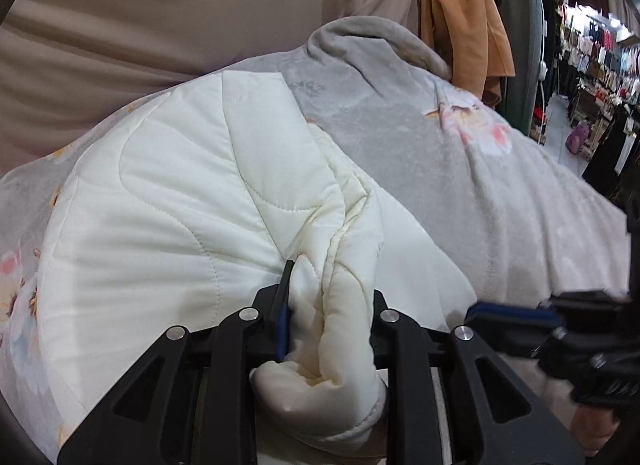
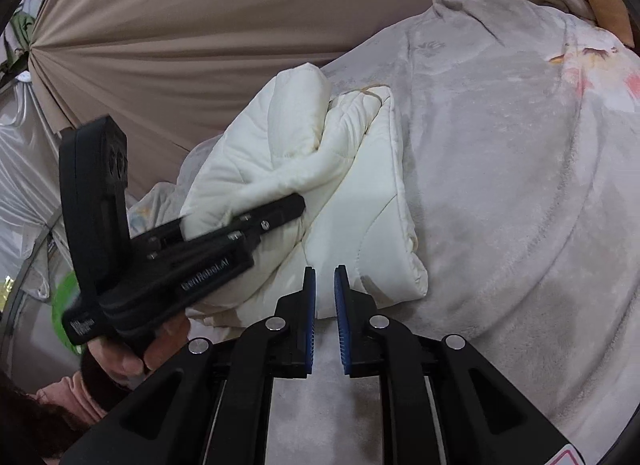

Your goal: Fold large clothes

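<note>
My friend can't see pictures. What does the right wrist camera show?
The left tool clamps a bunched white quilted garment lying on a grey fleece blanket. The right tool is in front, slightly open and empty.

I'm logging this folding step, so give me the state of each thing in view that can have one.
left gripper: shut on a bunched wad of the white quilted garment.
right gripper: empty, blue pads a narrow gap apart, just short of the garment's edge.
white quilted garment: partly folded, bunched, lying on the blanket.
grey floral blanket: spread out under the garment, rumpled at the far end.
orange garment: hanging behind.
</note>
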A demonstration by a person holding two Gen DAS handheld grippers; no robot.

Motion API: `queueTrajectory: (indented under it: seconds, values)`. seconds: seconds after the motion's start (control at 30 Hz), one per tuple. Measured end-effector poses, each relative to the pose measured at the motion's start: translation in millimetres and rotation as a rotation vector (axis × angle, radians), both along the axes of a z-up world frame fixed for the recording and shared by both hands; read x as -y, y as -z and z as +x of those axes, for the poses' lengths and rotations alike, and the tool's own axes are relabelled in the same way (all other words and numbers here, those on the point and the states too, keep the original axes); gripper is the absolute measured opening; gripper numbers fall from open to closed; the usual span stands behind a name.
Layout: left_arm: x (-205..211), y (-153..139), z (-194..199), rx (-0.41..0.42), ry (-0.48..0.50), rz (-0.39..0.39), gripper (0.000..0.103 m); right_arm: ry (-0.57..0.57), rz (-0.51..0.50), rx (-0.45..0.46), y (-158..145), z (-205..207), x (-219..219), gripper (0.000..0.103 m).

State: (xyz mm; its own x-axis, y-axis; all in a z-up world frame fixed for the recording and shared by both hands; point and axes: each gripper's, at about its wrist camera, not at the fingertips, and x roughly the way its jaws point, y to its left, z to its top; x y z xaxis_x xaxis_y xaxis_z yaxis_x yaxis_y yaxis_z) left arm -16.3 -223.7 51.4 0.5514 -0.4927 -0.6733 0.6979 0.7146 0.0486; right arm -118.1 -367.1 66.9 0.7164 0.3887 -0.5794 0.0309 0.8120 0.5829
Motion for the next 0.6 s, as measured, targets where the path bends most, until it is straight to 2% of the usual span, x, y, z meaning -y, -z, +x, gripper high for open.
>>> queueTrajectory:
  seconds: [0.07, 0.13, 0.17, 0.2, 0.23, 0.3, 0.33, 0.37, 0.4, 0.47, 0.6]
  values:
    - [3, 4, -4, 0.027, -0.010, 0.012, 0.024, 0.022, 0.008, 0.012, -6, -3, 2, 0.013]
    - [2, 2, -8, 0.058, -0.007, 0.005, 0.030, 0.027, 0.015, 0.022, -9, -5, 5, 0.014]
    - [-1, -1, -11, 0.072, 0.001, -0.001, 0.037, 0.026, 0.018, 0.028, -12, -4, 6, 0.015]
    - [-6, -7, -16, 0.078, 0.013, -0.015, 0.050, 0.025, 0.017, 0.038, -17, -3, 6, 0.016]
    - [-15, -16, -22, 0.080, 0.032, -0.044, 0.056, 0.027, 0.012, 0.045, -21, -1, 6, 0.022]
    - [-35, -33, -34, 0.095, 0.044, -0.083, 0.081, 0.032, 0.005, 0.067, -33, 2, 5, 0.042]
    - [-48, -41, -40, 0.107, 0.040, -0.100, 0.088, 0.028, 0.004, 0.077, -38, 3, 5, 0.055]
    - [-67, -51, -47, 0.123, 0.031, -0.129, 0.093, 0.021, 0.003, 0.090, -45, 4, 3, 0.061]
    - [-84, -57, -52, 0.136, 0.019, -0.149, 0.094, 0.012, 0.004, 0.102, -51, 4, 0, 0.064]
    - [-118, -63, -60, 0.139, -0.030, -0.134, 0.098, 0.000, 0.021, 0.120, -59, 7, -5, 0.078]
    - [-162, -41, -53, 0.082, -0.159, -0.041, 0.098, -0.040, 0.093, 0.043, -52, 31, -18, 0.083]
